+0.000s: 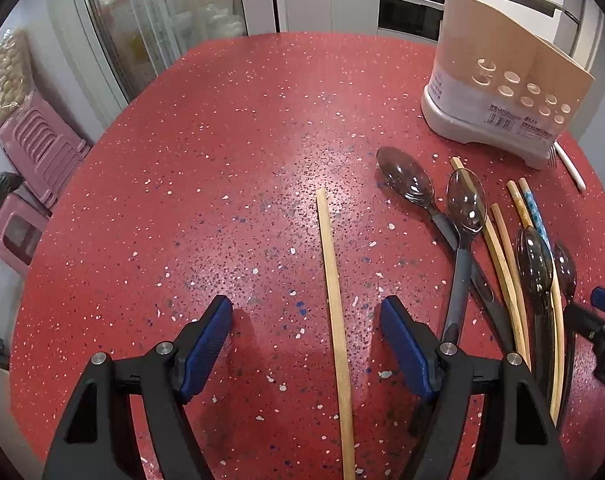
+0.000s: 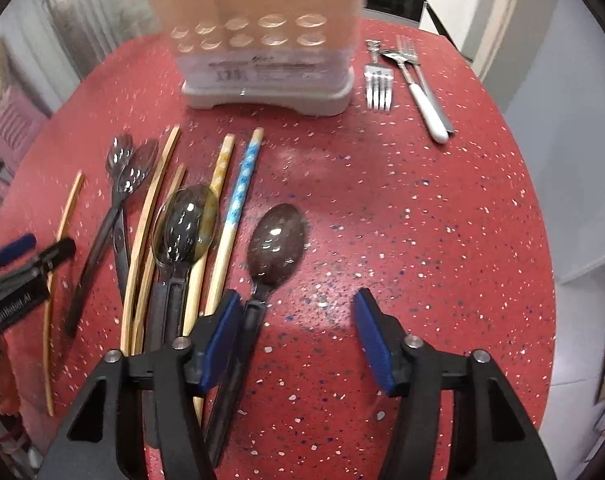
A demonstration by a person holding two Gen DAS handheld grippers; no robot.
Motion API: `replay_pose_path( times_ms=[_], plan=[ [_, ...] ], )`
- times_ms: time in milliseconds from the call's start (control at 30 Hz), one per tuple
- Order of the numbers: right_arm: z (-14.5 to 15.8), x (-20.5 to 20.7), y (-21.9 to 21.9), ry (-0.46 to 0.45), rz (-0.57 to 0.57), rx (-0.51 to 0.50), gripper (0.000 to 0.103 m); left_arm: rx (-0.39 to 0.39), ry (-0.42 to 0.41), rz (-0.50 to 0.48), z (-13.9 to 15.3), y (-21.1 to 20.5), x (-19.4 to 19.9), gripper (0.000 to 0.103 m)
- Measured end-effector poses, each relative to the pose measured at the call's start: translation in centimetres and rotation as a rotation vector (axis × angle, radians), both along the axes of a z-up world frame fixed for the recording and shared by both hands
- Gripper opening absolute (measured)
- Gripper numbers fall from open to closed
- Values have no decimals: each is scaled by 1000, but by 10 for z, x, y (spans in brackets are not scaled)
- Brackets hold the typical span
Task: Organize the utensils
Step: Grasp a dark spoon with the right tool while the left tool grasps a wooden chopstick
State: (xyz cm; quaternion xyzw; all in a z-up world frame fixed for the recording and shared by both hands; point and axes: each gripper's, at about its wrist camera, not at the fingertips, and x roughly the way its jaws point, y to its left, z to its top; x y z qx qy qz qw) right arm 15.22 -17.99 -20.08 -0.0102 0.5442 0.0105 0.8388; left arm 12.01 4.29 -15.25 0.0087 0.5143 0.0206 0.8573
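Note:
A beige utensil holder (image 1: 502,76) with round holes stands at the far right of the red speckled table (image 1: 222,160); it also shows in the right wrist view (image 2: 266,40). A lone wooden chopstick (image 1: 334,320) lies between the open jaws of my left gripper (image 1: 306,340). Dark plastic spoons (image 1: 466,204) and more chopsticks (image 1: 506,272) lie to its right. My right gripper (image 2: 296,336) is open and empty above the table, with a dark spoon (image 2: 278,240) just inside its left finger. A blue-patterned chopstick (image 2: 242,184) lies beside that spoon.
Metal forks (image 2: 378,84) and a white-handled utensil (image 2: 426,104) lie right of the holder. Pink stools (image 1: 38,152) stand beyond the table's left edge. Kitchen cabinets and an oven are behind the table. The left gripper (image 2: 18,272) shows at the left of the right wrist view.

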Motion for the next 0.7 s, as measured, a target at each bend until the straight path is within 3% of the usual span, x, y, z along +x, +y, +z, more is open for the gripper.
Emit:
replay_pose_path(
  times_ms=[100, 167, 200, 233, 267, 400, 433, 600, 700],
  plan=[
    [-1, 0, 6, 0, 28, -2, 46, -30, 11, -21, -1, -1, 8, 81],
    [3, -2, 2, 3, 34, 1, 27, -40, 17, -46, 0, -4, 10, 72],
    [4, -3, 0, 7, 36, 10, 20, -47, 17, -68, 1, -8, 11, 61],
    [5, -3, -2, 9, 33, 13, 13, -49, 16, -87, 3, -11, 9, 41],
    [4, -3, -5, 11, 31, 35, 13, -37, 15, -101, 3, -15, 11, 29],
    [9, -8, -22, 7, 21, 114, 10, -76, 9, -108, 3, -19, 14, 28],
    [11, -11, -26, -6, 17, 144, 0, -93, 1, -103, 4, -18, 13, 28],
    [24, -20, -39, -65, 20, 234, 0, -163, -94, -92, 20, -10, -3, 28],
    [25, -18, -47, -45, 8, 239, 0, -173, -140, -95, 35, -10, -11, 28]
  ],
)
